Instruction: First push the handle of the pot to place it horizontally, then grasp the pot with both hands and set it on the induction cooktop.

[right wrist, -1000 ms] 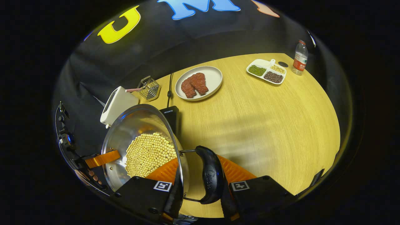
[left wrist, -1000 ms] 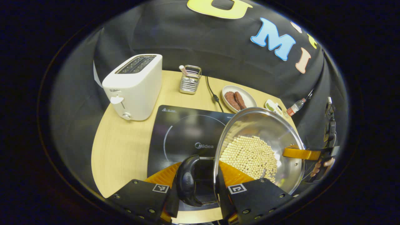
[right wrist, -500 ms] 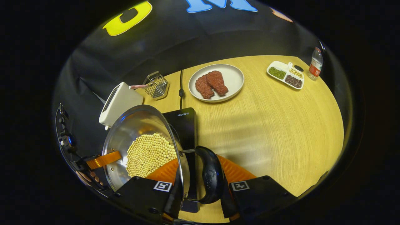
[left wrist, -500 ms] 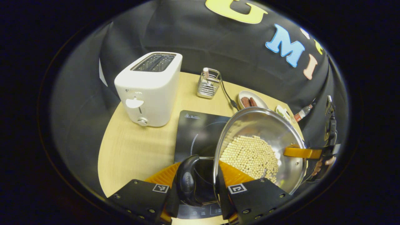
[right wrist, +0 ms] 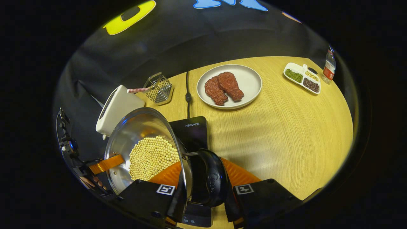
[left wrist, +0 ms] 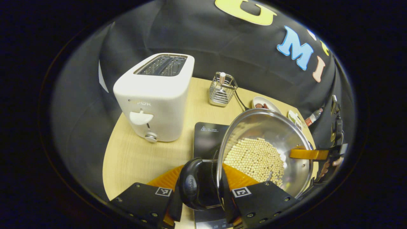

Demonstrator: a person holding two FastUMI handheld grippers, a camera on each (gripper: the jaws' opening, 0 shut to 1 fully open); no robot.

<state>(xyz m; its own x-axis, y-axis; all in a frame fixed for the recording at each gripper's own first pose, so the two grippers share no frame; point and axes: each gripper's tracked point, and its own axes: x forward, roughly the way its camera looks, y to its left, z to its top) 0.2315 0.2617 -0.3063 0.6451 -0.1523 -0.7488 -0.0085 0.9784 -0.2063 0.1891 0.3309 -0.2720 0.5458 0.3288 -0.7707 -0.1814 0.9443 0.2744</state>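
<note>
- The left gripper (left wrist: 201,203) squeezes one black handle (left wrist: 190,184) of the pot (left wrist: 264,152).
- The right gripper (right wrist: 203,203) squeezes the other handle (right wrist: 213,183).
- The pot of beans (right wrist: 152,156) is held up, partly over the cooktop (right wrist: 190,130), so it likely goes down next.
- The cooktop's writing is too small to read.

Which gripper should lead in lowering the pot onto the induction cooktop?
Neither: left gripper and right gripper each clamp a side handle of the pot above the induction cooktop; lower together.
</note>
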